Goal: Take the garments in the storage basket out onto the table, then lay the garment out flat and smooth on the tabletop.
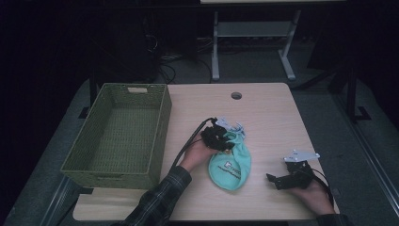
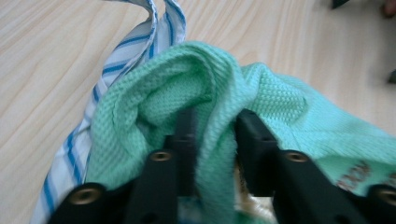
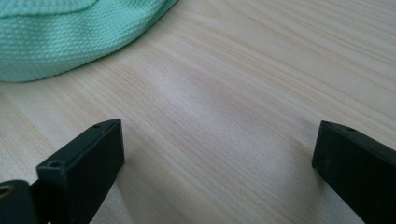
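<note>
A mint-green knit cloth (image 1: 230, 165) with a small printed label lies bunched on the wooden table (image 1: 273, 117). A blue-and-white striped cloth (image 1: 231, 125) pokes out at its far end. My left gripper (image 1: 226, 141) sits at the far end of the green cloth. In the left gripper view a fold of the green cloth (image 2: 289, 107) stands between the parted jaws of the left gripper (image 2: 215, 119), with the striped cloth (image 2: 126, 51) beyond. My right gripper (image 1: 275, 181) rests to the right of the cloth, open and with nothing in it. In the right gripper view the right gripper (image 3: 217, 135) faces bare wood, the green cloth (image 3: 56, 42) beyond its left jaw.
A green woven basket (image 1: 162, 127) with nothing inside stands along the table's left side. A round cable hole (image 1: 236, 95) is near the far edge. Beyond the table are a dark floor and a white desk frame (image 1: 216, 47).
</note>
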### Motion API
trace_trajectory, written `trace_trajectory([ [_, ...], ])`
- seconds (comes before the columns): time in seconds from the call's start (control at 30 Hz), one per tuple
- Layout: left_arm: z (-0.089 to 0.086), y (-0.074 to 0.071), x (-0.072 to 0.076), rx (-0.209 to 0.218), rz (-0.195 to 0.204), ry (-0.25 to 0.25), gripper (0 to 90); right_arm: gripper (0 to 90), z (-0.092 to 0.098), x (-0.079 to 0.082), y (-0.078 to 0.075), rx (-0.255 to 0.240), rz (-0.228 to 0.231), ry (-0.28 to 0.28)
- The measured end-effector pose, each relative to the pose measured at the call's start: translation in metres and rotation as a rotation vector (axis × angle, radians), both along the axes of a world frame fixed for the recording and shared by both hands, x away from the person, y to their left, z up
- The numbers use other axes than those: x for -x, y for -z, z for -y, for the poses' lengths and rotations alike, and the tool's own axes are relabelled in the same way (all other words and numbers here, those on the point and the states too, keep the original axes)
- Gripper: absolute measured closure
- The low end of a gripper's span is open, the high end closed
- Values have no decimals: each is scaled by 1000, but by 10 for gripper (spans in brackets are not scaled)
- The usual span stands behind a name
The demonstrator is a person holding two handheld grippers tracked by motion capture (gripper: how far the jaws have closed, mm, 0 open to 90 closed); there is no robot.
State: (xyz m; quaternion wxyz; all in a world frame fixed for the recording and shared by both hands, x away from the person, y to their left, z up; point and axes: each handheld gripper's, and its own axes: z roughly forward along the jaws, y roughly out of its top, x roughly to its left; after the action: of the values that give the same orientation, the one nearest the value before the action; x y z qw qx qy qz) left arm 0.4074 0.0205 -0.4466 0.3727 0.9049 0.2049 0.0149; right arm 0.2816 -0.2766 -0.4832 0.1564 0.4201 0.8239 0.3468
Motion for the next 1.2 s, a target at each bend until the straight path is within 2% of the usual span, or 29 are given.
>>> trace_trajectory([
  [0.07, -6, -6, 5, 6, 8, 4, 608, 19, 0, 0, 0, 0, 0, 0],
  [0.17, -23, -17, 17, 42, -1, -16, 512, 20, 0, 0, 0, 0, 0, 1],
  [0.2, -23, -17, 17, 42, -1, -16, 501, 20, 0, 0, 0, 0, 0, 1],
  [0.27, -32, -20, 24, 60, -1, -29, 491, 19, 0, 0, 0, 0, 0, 1],
  [0.3, -37, -23, 29, 55, 7, -24, 492, 20, 0, 0, 0, 0, 0, 1],
  [0.33, -40, -24, 32, 55, 11, -24, 515, 19, 0, 0, 0, 0, 0, 1],
  [0.37, -44, -25, 36, 50, 14, -19, 597, 19, 0, 0, 0, 1, 1, 1],
  [0.4, -47, -25, 41, 58, 12, -19, 597, 19, 0, 0, 0, 1, 1, 1],
  [0.5, -55, -23, 54, 65, 7, -15, 727, 19, 0, 0, 0, 0, -1, 1],
  [0.57, -58, -19, 59, 51, 1, -8, 768, 19, 0, 0, 0, 1, 0, 1],
  [0.73, -60, -8, 72, 17, -19, 0, 806, 19, 0, 0, 0, 1, 1, 7],
  [0.77, -59, -5, 75, -7, -14, 7, 807, 19, 0, 0, 0, 1, 1, 7],
  [0.9, -54, 6, 77, -34, -25, 6, 815, 19, 0, -1, 0, 1, 0, 8],
  [1.0, -50, 11, 78, -82, -21, 19, 823, 19, 0, -2, 0, 5, 3, 13],
  [1.07, -49, 13, 79, -83, -22, 21, 830, 27, -1, -2, -1, 4, -4, 24],
  [1.1, -49, 13, 78, -88, -22, 26, 835, 134, -1, -2, -4, 12, -17, 24],
  [1.2, -50, 13, 77, -92, -18, 26, 856, 168, -1, -3, -9, -4, -9, 16],
])
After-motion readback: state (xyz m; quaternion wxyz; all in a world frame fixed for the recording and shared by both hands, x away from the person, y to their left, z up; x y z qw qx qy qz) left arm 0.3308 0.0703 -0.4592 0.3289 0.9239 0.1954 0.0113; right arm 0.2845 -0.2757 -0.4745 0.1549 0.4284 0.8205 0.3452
